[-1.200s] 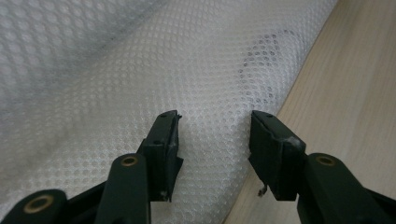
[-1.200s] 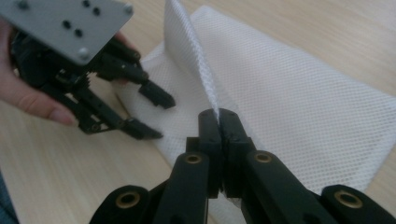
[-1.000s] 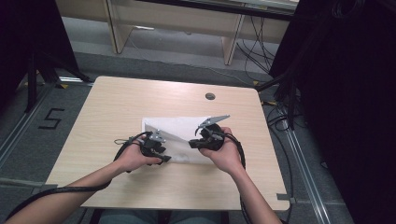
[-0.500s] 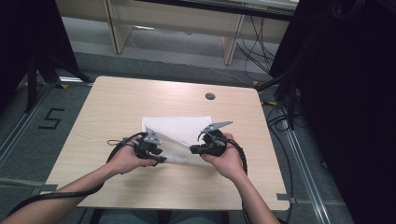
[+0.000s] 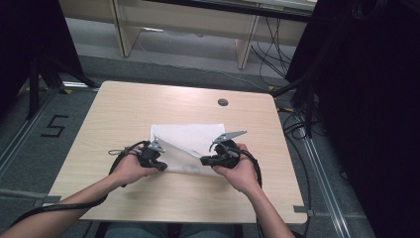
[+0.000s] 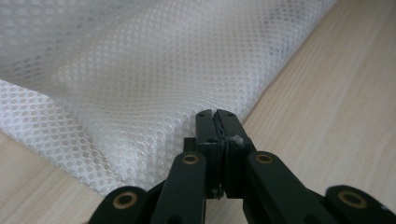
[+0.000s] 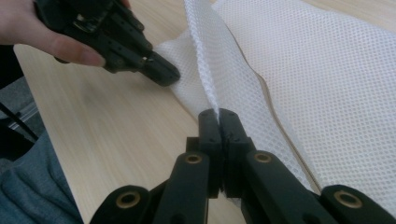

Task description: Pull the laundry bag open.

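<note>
Since the earlier frame my left gripper [image 5: 159, 165] has drawn its jaws in; they have just been closing and now pinch the near-left edge of the white mesh bag [image 5: 190, 144]. My right gripper [image 5: 204, 160] has its jaws clamped on a raised fold of the mesh at the bag's 5 o'clock edge. The bag lies mid-counter [image 5: 148, 104], with the grey grommet [image 5: 223, 102] at its 1 o'clock.
</note>
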`<state>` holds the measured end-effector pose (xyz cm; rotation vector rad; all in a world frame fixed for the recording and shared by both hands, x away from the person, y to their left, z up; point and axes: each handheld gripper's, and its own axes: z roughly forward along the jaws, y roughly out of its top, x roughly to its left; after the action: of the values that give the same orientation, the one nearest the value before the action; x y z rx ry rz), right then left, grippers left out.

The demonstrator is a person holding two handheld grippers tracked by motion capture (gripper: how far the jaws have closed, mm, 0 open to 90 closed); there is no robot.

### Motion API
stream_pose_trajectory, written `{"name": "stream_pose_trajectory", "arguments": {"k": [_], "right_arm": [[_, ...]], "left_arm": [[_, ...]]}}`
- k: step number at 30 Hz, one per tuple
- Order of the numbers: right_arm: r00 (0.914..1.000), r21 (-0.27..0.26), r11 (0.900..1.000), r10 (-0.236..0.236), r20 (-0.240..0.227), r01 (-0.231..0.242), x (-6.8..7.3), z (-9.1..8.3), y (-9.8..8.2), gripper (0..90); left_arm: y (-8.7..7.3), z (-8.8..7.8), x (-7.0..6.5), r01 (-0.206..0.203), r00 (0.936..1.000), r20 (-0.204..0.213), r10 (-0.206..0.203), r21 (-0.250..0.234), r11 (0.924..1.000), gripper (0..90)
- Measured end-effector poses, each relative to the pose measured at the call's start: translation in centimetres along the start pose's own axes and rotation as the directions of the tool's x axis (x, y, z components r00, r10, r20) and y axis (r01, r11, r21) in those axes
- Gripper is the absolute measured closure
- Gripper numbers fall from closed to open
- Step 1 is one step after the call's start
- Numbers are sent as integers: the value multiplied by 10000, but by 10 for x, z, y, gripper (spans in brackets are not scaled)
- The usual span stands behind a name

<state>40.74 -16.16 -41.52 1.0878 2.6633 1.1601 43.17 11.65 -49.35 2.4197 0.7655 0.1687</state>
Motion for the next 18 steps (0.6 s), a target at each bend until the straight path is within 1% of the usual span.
{"name": "stream_pose_trajectory", "arguments": {"k": [1, 2, 3, 4, 6, 7, 8, 9, 10, 11, 12, 13, 14, 16, 17, 18], "right_arm": [[9999, 40, 9999, 157, -26, -157, 2, 0, 0, 900], [10000, -125, 9999, 50, -47, -50, 2, 0, -1, 900], [10000, -4, 10000, 42, -3, -42, 2, -2, -2, 900], [10000, -42, 10000, 19, 25, -19, 2, -3, -2, 900], [9999, -15, 10000, 97, -47, -97, 3, -3, -3, 900], [9999, -183, 9997, 129, -6, -129, 3, -3, -4, 900], [10000, -134, 9999, 70, 42, -69, 2, -4, -5, 900], [9998, -427, 9989, 176, -54, -178, 3, -1, -6, 900], [9999, -67, 9999, 101, -16, -101, 3, -5, -6, 900], [10000, -56, 10000, 22, -24, -22, 3, -6, -6, 900], [10000, -65, 10000, 65, -63, -66, 5, -6, -6, 900], [9999, -55, 9999, 89, -71, -89, 5, -6, -6, 900], [10000, -181, 9998, -20, -1, 20, 5, -7, -7, 900], [9999, -140, 9998, 118, -79, -119, 7, -9, -8, 900], [10000, -198, 9998, 21, -69, -22, 7, -10, -9, 900], [10000, -245, 9997, 0, -70, -2, 7, -11, -10, 900]], "left_arm": [[1, 3, -3, 346, 9993, -94, -348, -222, 9992, 876], [2, 2, -1, -21, 9999, -131, 22, 42, 10000, 876], [3, 4, -3, 183, 9997, -180, -185, -140, 9997, 876], [5, 3, -1, 6, 9999, -167, -5, 91, 10000, 876], [6, 4, 0, 129, 9997, -202, -127, 101, 9999, 875], [6, 5, 0, 100, 9996, -262, -98, 73, 9999, 875], [6, 5, 1, 121, 9996, -254, -119, 73, 9999, 875], [6, 6, 1, 187, 9995, -256, -186, 42, 9998, 875], [7, 6, 2, 160, 9995, -265, -159, 48, 9999, 873], [6, 7, 2, 320, 9990, -296, -323, -128, 9994, 871], [6, 7, 2, 413, 9987, -308, -418, -166, 9990, 868], [6, 6, 3, 308, 9987, -391, -315, -192, 9993, 865], [6, 5, 4, 197, 9991, -378, -200, -90, 9998, 860], [6, 4, 5, 169, 9992, -364, -170, -22, 9999, 855], [5, 4, 4, 320, 9987, -393, -329, -239, 9992, 854], [5, 2, 5, 130, 9994, -315, -130, -19, 9999, 854]]}}
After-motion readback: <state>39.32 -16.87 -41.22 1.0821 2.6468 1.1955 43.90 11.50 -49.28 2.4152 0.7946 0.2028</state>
